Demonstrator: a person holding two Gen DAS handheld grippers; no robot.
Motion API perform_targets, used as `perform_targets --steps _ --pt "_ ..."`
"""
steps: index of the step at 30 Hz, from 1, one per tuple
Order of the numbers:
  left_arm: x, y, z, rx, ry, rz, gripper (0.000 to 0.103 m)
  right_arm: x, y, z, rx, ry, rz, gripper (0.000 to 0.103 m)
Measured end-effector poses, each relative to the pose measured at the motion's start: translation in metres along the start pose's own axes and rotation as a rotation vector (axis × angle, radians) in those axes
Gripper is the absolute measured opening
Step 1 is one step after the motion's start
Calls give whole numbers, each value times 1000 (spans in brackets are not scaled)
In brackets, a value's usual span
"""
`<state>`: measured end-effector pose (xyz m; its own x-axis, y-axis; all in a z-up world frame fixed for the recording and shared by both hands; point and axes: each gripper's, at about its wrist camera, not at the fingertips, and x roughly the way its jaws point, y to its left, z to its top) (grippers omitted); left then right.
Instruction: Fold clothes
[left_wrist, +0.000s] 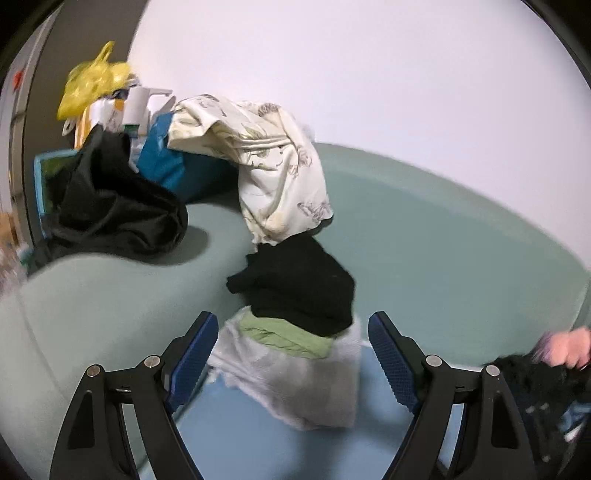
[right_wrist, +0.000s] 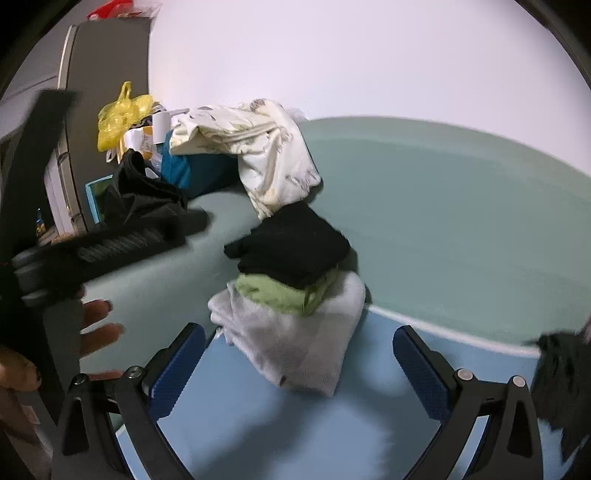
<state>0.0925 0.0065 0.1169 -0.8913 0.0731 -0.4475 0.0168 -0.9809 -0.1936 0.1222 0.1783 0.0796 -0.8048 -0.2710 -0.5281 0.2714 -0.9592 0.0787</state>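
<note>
A black garment (left_wrist: 110, 210) lies crumpled at the far left of the bed (left_wrist: 443, 229), beside a yellow bag (left_wrist: 92, 85). A cream printed cloth (left_wrist: 273, 158) droops toward a folded stack (left_wrist: 295, 332) in the middle: black on green on white, neat, on a blue sheet (right_wrist: 258, 424). Both the left hand-held gripper (left_wrist: 291, 354) and the right hand-held gripper (right_wrist: 299, 369) stand wide apart, empty, facing the stack.

Yellow plastic bag (left_wrist: 92, 83) tops clutter by the white wall (left_wrist: 369, 74), left
</note>
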Motion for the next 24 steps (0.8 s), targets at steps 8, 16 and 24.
perform_targets --steps 8,16,24 --pt "35 1 -9 92 141 95 5 10 4 -7 13 43 14 103" --pt "53 6 -12 25 204 23 1 20 17 7 -39 43 -29 103" --pt "45 5 -4 32 162 -2 103 29 17 9 -23 41 -16 103"
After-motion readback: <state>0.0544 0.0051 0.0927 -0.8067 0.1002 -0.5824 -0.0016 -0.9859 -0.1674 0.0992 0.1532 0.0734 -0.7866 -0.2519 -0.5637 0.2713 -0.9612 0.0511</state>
